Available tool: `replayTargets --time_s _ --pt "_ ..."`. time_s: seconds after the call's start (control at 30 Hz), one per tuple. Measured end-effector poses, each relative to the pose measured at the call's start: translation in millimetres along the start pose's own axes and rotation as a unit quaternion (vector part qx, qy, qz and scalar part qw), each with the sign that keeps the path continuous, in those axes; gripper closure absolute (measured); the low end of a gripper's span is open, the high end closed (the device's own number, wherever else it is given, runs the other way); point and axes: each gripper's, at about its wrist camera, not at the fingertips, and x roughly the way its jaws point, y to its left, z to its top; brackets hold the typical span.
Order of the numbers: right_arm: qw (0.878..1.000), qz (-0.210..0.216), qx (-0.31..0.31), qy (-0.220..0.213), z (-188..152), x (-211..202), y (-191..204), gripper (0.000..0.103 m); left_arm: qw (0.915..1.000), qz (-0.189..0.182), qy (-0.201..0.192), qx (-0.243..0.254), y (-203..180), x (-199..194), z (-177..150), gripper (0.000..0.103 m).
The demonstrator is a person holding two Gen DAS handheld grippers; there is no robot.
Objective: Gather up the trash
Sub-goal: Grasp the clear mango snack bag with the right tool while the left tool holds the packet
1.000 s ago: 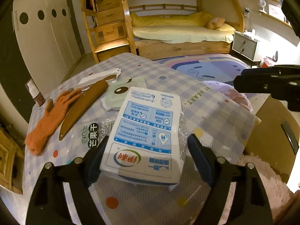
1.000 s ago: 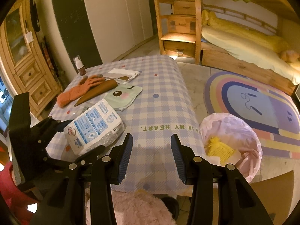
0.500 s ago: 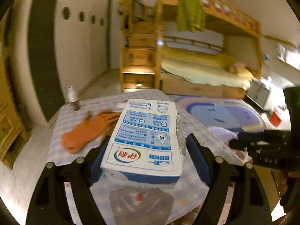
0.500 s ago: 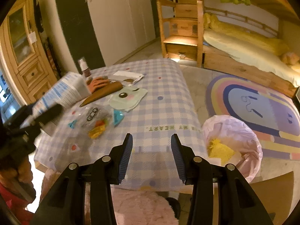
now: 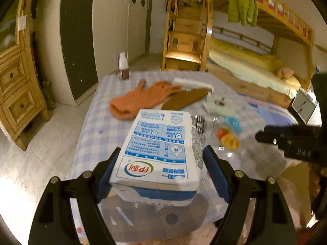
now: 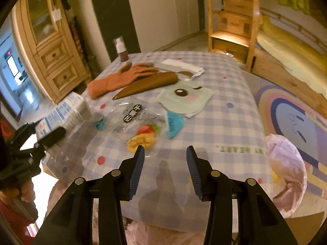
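Your table (image 6: 235, 122) wears a blue-checked cloth, in a bedroom with a bunk bed (image 5: 255, 61) and wooden cabinet (image 6: 51, 51). A pink-lined bin (image 6: 286, 163) stands at its right edge. The milk carton (image 5: 161, 151) is lifted above the near left corner, long axis running away from your left gripper (image 5: 159, 175), printed face up. Its blue pads clamp the carton's sides, set wide. Your right gripper (image 6: 165, 167) hangs half-spread, holding nothing, over the cloth near a clear snack wrapper (image 6: 141, 126).

The white and blue milk carton (image 5: 161, 153) is up off the table. The clear snack wrapper (image 6: 139, 122) lies flat near the table's front edge.
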Motion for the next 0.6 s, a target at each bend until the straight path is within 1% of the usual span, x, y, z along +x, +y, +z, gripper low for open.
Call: replayTargets --time_s 0.1,0.3,0.5,0.6 --pt "1.0 -0.001 -0.004 0.01 0.0 9.9 1.2 0.059 0.9999 -0.001 0.013 0.005 0.2 6.0 -7.5 0.025" --pt "1.0 0.001 0.002 0.016 2.5 26.2 -4.2 0.059 0.9989 0.004 0.043 0.02 -1.8 20.8 -18.5 0.024" --pt "1.0 -0.001 0.014 0.016 16.8 45.9 -14.7 0.059 0.9983 0.006 0.055 0.018 -2.3 31.4 -18.4 0.024" --pt "1.0 -0.007 0.019 0.016 21.8 52.5 -20.4 0.059 0.9982 0.009 0.054 0.022 -3.7 32.8 -17.2 0.025"
